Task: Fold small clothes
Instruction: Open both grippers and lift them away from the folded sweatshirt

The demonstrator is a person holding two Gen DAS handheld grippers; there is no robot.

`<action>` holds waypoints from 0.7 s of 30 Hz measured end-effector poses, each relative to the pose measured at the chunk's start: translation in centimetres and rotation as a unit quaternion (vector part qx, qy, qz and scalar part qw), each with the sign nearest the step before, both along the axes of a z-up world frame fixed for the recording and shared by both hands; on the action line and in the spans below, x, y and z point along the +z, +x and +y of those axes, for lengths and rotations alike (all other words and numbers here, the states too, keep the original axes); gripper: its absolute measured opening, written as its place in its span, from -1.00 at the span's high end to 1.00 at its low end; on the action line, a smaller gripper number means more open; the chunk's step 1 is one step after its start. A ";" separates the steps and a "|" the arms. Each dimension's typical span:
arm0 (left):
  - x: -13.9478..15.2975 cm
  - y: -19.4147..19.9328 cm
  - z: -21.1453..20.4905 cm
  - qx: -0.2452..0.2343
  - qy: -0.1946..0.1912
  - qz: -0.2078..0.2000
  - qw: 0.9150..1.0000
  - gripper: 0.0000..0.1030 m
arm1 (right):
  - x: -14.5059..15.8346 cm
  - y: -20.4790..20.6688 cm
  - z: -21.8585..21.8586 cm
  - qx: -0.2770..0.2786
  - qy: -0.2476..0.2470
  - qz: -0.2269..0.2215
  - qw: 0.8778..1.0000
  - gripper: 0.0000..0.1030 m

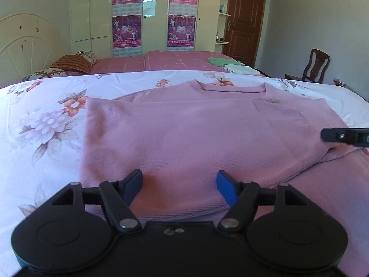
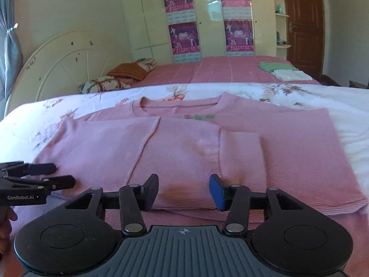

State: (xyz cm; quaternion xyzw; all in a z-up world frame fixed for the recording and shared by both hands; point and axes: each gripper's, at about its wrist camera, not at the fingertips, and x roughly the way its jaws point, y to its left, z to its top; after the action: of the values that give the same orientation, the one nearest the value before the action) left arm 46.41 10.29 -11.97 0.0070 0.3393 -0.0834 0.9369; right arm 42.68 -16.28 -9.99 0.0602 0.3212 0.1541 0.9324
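Observation:
A pink knit sweater (image 1: pixel 196 129) lies flat on the floral bedsheet (image 1: pixel 41 120), collar at the far side, both sleeves folded in across the body. It also shows in the right wrist view (image 2: pixel 184 147). My left gripper (image 1: pixel 179 184) is open and empty, its fingers resting over the sweater's near hem; it also appears at the left of the right wrist view (image 2: pixel 61 174). My right gripper (image 2: pixel 184 190) is open and empty over the near hem on the right half. One of its fingers (image 1: pixel 341 136) shows at the right edge of the left wrist view.
Beyond the floral sheet lies a pink bedspread (image 2: pixel 230 69) with folded green and white clothes (image 2: pixel 283 70) on it. Pillows (image 2: pixel 117 78) lie by the white headboard (image 2: pixel 64 62). A wardrobe, a brown door and a wooden chair (image 1: pixel 316 67) stand behind.

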 end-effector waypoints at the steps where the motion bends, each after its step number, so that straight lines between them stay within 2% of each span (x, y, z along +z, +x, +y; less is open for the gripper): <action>1: 0.1 -0.1 0.5 0.009 -0.004 0.000 1.000 -0.36 | 0.4 -0.3 -0.8 -0.025 -0.002 -0.009 1.000 0.11; 4: 0.0 -0.4 1.2 0.026 -0.019 0.000 0.999 -0.36 | 0.5 0.4 -3.8 -0.076 0.043 0.012 0.996 0.11; 7: 0.0 -0.4 1.0 0.025 -0.008 -0.002 1.000 -0.36 | -0.7 1.5 -5.6 -0.066 0.101 0.060 0.991 0.11; 8: 0.0 -0.4 1.0 0.024 -0.007 -0.003 1.000 -0.36 | -1.0 1.6 -6.1 -0.059 0.117 0.068 0.989 0.33; 9: 0.0 -0.4 1.0 0.023 -0.006 -0.003 1.000 -0.36 | -1.4 1.7 -6.3 -0.054 0.119 0.074 0.989 0.64; 11: 0.0 -0.4 0.9 0.020 -0.001 -0.002 1.000 -0.38 | -1.6 1.7 -6.9 -0.048 0.131 0.072 0.988 0.85; 13: 0.1 -0.6 0.9 0.022 0.010 0.000 1.000 -0.39 | -1.4 1.2 -7.8 -0.044 0.142 0.067 0.987 0.87; 16: 0.1 -0.9 0.8 0.017 0.018 0.005 1.000 -0.39 | -0.3 -0.1 -8.5 -0.034 0.130 0.051 0.990 0.88; 21: 0.6 -1.0 -0.4 0.030 0.027 0.005 0.999 -0.36 | -1.2 -0.5 -7.9 -0.019 0.085 0.050 0.995 0.83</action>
State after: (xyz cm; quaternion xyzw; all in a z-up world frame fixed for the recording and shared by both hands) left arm 45.42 9.89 -11.36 0.0219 0.3466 -0.0466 0.9366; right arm 42.17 -24.15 -11.19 0.1531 0.3522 0.1601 0.9093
